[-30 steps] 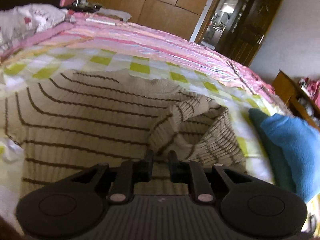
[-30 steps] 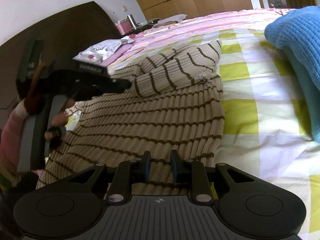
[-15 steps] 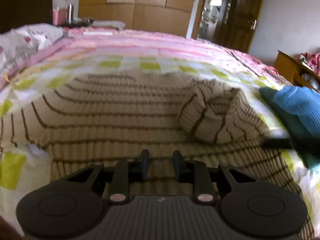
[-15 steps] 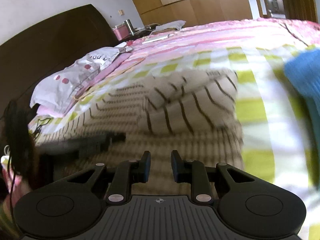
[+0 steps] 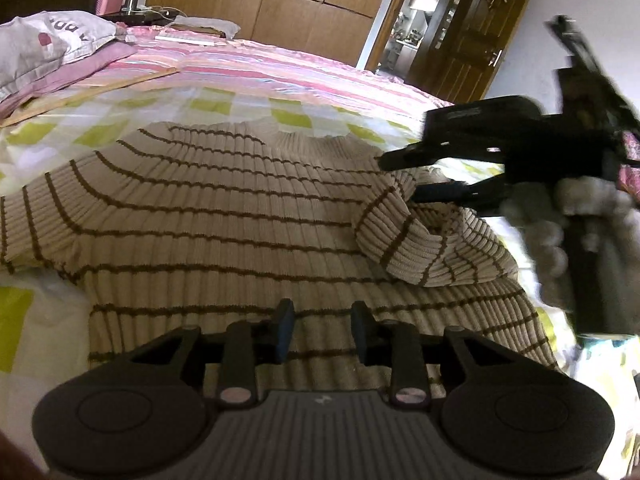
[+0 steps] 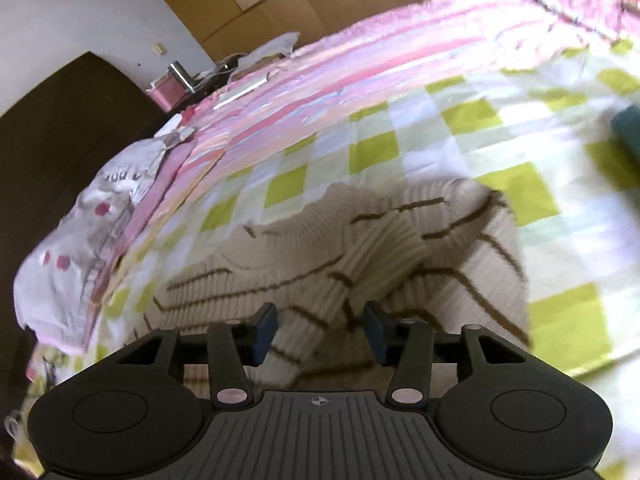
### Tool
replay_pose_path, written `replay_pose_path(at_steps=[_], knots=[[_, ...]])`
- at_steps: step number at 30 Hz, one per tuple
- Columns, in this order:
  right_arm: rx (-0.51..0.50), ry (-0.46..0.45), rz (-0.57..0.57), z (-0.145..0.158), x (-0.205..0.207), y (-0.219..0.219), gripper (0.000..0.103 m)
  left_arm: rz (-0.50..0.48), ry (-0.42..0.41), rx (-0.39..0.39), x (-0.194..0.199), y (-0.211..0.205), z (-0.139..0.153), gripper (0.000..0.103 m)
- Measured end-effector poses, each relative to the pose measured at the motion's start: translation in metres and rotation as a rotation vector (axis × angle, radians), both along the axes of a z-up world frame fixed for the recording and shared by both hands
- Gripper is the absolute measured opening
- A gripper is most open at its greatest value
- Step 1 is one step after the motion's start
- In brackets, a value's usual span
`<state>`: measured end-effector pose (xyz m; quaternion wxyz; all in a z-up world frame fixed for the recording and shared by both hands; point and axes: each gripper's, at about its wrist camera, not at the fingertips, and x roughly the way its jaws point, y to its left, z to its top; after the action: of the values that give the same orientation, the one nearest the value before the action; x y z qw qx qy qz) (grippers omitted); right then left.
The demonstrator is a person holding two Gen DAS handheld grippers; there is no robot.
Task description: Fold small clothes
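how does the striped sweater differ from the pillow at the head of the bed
The sweater is beige ribbed knit with thin brown stripes; the pillow is smooth pale grey cloth with red dots and lettering. The sweater lies spread flat on the green-checked sheet, one sleeve folded over its body; the pillow sits plump on the pink part by the headboard. Both rest on the same bed.

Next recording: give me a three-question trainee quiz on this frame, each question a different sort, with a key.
1. True or false: the striped sweater lies on a bare wooden floor.
2. Which part of it lies folded over its body? A) sleeve B) hem C) neckline
3. Fill in: the pillow lies at the ____ of the bed.

Key: 1 false, it lies on the checked sheet. 2 A. 3 head.
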<state>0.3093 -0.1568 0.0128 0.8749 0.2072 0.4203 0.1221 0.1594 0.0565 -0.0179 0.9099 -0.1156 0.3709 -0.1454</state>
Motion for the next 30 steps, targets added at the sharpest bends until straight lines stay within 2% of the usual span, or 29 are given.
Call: replay_pose_path(at_steps=[2,3,4,7,11,15,19,22,24,27,30], knots=[[-0.02,0.014,-0.014,-0.007,0.011,0.008,0.049,0.007,-0.005,-0.005,0.0,0.002,0.001,0.038],[-0.033,0.018,-0.015,-0.009,0.014,0.012,0.044,0.011,-0.008,-0.011,-0.001,0.003,0.002,0.038],[-0.043,0.023,-0.008,-0.012,0.017,0.016,0.032,0.014,-0.012,-0.019,-0.001,0.005,0.003,0.038],[-0.058,0.016,0.033,-0.012,0.021,0.028,0.018,0.026,-0.03,-0.038,-0.002,0.01,0.007,0.038],[-0.005,-0.034,0.174,0.005,0.019,0.049,0.015,0.035,-0.058,-0.057,-0.005,0.014,0.013,0.039],[0.064,-0.102,0.364,0.026,0.016,0.077,0.015,0.044,-0.071,-0.075,-0.006,0.016,0.015,0.039],[0.13,-0.12,0.577,0.037,0.016,0.106,0.019,0.057,-0.076,-0.069,-0.006,0.019,0.015,0.04],[0.004,-0.156,0.534,0.04,0.02,0.121,0.02,0.073,-0.068,-0.066,-0.005,0.021,0.013,0.043],[-0.035,-0.161,0.474,0.04,0.023,0.117,0.02,0.081,-0.066,-0.068,-0.004,0.022,0.013,0.043],[-0.071,-0.178,0.401,0.043,0.018,0.096,0.02,0.086,-0.069,-0.069,-0.004,0.024,0.013,0.044],[-0.155,-0.185,0.347,0.04,-0.003,0.069,0.02,0.084,-0.075,-0.056,-0.005,0.022,0.013,0.044]])
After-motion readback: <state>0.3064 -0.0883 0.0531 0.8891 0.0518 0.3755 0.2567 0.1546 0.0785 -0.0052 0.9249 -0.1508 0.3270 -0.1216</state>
